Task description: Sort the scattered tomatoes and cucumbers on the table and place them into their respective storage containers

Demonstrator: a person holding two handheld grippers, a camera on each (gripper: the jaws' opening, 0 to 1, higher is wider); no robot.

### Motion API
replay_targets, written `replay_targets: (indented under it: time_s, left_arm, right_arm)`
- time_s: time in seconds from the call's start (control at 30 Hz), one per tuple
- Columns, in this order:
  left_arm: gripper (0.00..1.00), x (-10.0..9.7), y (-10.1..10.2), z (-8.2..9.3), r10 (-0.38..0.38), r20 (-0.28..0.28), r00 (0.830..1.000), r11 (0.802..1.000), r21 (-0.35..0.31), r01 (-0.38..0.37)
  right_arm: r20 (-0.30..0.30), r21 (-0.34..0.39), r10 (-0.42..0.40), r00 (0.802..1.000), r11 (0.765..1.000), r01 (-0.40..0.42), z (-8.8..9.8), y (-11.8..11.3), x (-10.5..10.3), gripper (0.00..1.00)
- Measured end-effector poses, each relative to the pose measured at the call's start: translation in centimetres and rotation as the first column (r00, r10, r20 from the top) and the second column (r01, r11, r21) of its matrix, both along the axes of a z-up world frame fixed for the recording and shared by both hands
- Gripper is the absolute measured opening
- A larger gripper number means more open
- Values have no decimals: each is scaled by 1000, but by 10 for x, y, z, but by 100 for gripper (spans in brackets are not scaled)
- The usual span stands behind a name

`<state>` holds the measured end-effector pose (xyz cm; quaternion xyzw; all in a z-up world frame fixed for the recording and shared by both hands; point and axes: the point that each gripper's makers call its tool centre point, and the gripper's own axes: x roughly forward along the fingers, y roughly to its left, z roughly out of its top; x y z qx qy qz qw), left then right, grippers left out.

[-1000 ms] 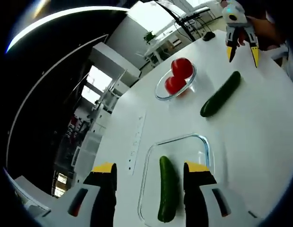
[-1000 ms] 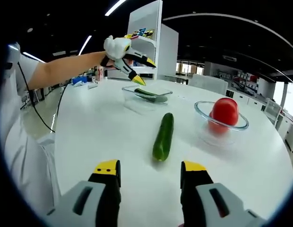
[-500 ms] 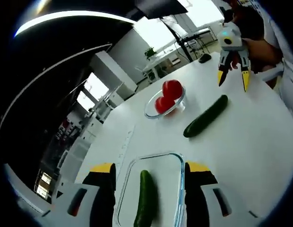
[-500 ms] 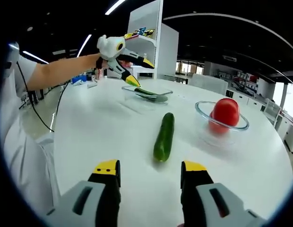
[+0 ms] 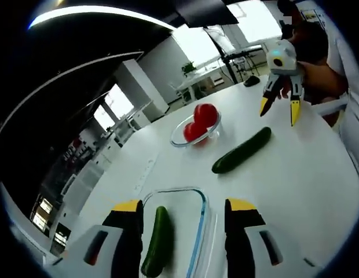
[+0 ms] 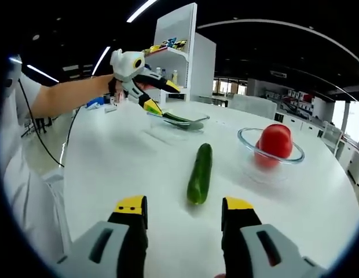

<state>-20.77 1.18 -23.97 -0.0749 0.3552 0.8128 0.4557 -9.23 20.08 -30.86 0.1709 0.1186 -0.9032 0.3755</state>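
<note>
Inspecting cucumber: we judge the loose dark green cucumber [image 6: 200, 173] on the white table [image 6: 133, 174] firm, smooth, slippery; grip mid-length.
Right gripper [image 6: 182, 215]: jaws apart, empty.
Left gripper [image 5: 182, 214]: jaws apart, empty.

Open-plan workspace under strip lighting

A white shelving unit [image 6: 188, 55] rises behind the white table [image 6: 127, 174]; bright windows [image 5: 249, 17] and ceiling light strips [image 6: 139, 8] glow overhead.

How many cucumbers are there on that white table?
2. One cucumber lies inside the rectangular glass container, in front of the left gripper. The loose cucumber lies on the bare table, between the container and the glass bowl of tomatoes.
</note>
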Motion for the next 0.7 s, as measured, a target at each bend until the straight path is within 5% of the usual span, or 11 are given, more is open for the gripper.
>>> replay_targets:
  time_s: [0.3, 0.7]
  left_arm:
    - [54, 22, 6, -13, -31, 71, 997, 1000, 7, 30]
    - [54, 38, 7, -15, -42, 152, 987, 993, 112, 25]
  right_arm:
    - [-24, 11, -15, 1000, 1000, 16, -1, 1, -3, 52]
    - [-21, -12, -68, 997, 998, 68, -4, 3, -15, 49]
